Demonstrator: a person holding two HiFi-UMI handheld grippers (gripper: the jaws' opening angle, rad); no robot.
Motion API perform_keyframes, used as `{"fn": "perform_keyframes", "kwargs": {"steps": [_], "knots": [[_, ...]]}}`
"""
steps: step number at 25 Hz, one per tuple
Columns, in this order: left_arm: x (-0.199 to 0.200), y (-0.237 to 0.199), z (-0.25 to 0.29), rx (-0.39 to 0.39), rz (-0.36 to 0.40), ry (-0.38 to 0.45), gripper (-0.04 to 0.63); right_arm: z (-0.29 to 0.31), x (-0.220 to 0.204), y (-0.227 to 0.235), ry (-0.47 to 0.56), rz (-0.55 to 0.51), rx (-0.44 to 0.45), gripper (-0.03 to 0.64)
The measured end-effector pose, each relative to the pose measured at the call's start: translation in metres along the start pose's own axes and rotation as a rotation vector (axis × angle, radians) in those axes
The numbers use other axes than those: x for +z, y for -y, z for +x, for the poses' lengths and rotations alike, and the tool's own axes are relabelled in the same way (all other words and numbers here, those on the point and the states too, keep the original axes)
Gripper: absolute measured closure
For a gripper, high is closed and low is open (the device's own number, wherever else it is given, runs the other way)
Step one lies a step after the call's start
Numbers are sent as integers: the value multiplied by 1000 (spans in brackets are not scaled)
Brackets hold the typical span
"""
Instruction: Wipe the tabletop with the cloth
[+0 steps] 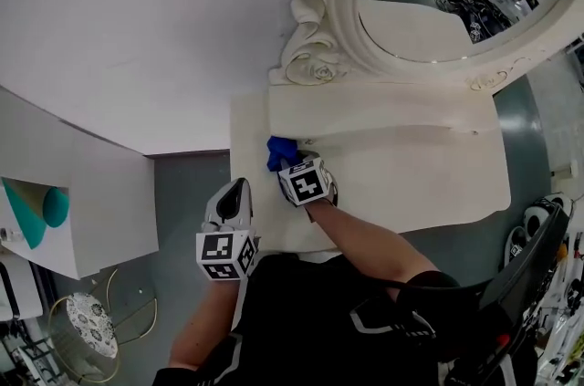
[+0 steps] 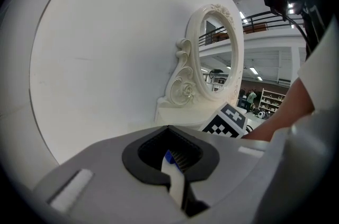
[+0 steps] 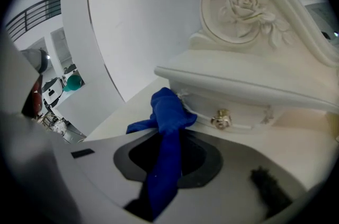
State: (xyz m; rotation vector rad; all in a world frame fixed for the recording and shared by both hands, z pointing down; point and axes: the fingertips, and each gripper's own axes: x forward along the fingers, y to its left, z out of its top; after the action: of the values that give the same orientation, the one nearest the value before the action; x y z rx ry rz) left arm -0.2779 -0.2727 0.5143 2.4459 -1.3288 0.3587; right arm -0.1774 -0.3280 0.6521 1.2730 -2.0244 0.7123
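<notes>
The right gripper [image 1: 286, 165] has its jaws clamped on the blue cloth [image 3: 168, 112], which hangs bunched ahead of the jaw tips. The cloth rests at the far left of the tabletop [image 1: 411, 183], touching the front of the drawer unit [image 1: 383, 115] just left of the knob [image 3: 221, 119]. The left gripper [image 1: 237, 191] hangs off the near left edge of the tabletop, clear of the surface; its jaws are together with nothing between them. Most of the tabletop lies to the right of the cloth, so the wipe appears to be at its starting corner. To do the stroke well, press the bunched cloth flat against the surface so that fabric, not the jaw tips, bears on the finish. Draw it to the right in a straight pass along the drawer front, then return in overlapping passes, each nearer than the last, until the near edge is covered. Hold the clamp firm throughout; a loose grip would let the cloth drag out of the jaws. Keep the cloth below the knob so that it cannot snag. Keep the left gripper off the table and out of the stroke path.
</notes>
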Motion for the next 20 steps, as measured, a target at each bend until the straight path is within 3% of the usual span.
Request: {"fn": "perform_keyframes", "kwargs": {"steps": [8, 20], "knots": [[19, 43, 18, -26, -9, 37, 588, -27, -25, 56, 10, 112, -37, 528], [30, 116, 56, -27, 60, 27, 588, -70, -58, 150, 2, 184, -96, 528]]}}
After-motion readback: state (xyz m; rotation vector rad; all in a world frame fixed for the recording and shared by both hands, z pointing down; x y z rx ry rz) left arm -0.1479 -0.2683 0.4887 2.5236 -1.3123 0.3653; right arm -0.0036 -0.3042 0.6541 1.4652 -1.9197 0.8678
